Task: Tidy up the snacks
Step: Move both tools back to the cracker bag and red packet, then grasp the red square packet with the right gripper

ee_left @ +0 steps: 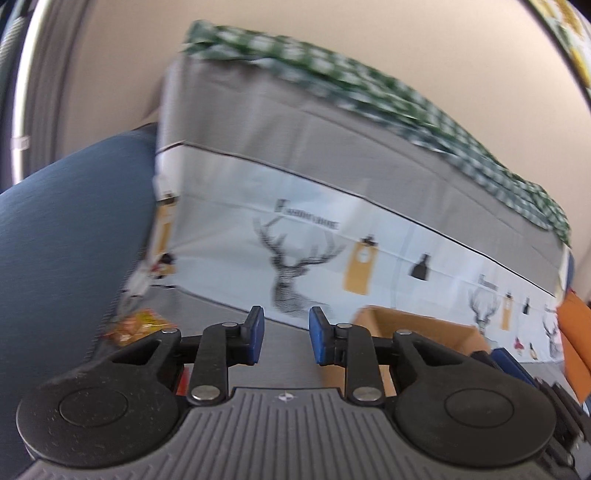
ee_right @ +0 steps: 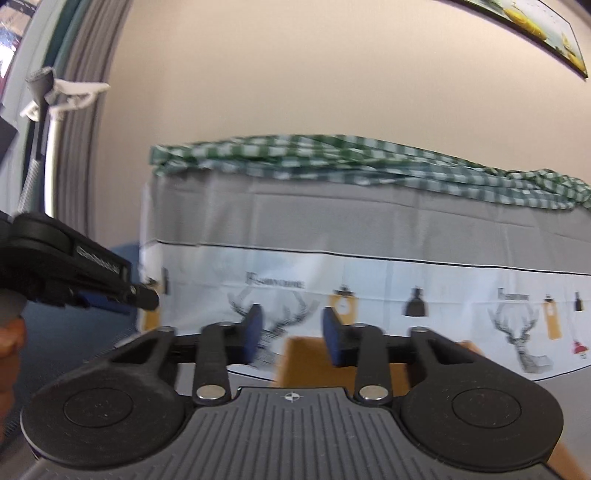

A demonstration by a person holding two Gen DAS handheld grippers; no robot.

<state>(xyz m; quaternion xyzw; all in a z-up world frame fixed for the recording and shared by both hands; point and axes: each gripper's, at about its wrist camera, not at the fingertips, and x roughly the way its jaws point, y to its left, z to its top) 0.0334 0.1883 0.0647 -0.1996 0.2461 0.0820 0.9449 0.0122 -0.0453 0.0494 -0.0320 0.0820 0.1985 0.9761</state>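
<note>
Two grippers are seen, the left gripper (ee_left: 286,338) and right gripper (ee_right: 291,339), jaws parted, nothing held. One brown cardboard box (ee_left: 413,325) and one crinkled orange snack packet (ee_left: 138,325) are seen.

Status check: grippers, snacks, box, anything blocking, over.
Left gripper and right gripper: jaws apart, empty. Orange snack packet lies left; cardboard box ahead. Nothing blocking.

Plain beige wall (ee_right: 295,81) w/ framed picture (ee_right: 535,26) top right; below wall, grey deer-print cloth-draped furniture (ee_right: 369,221), green checked fabric (ee_right: 332,155) on top.
</note>
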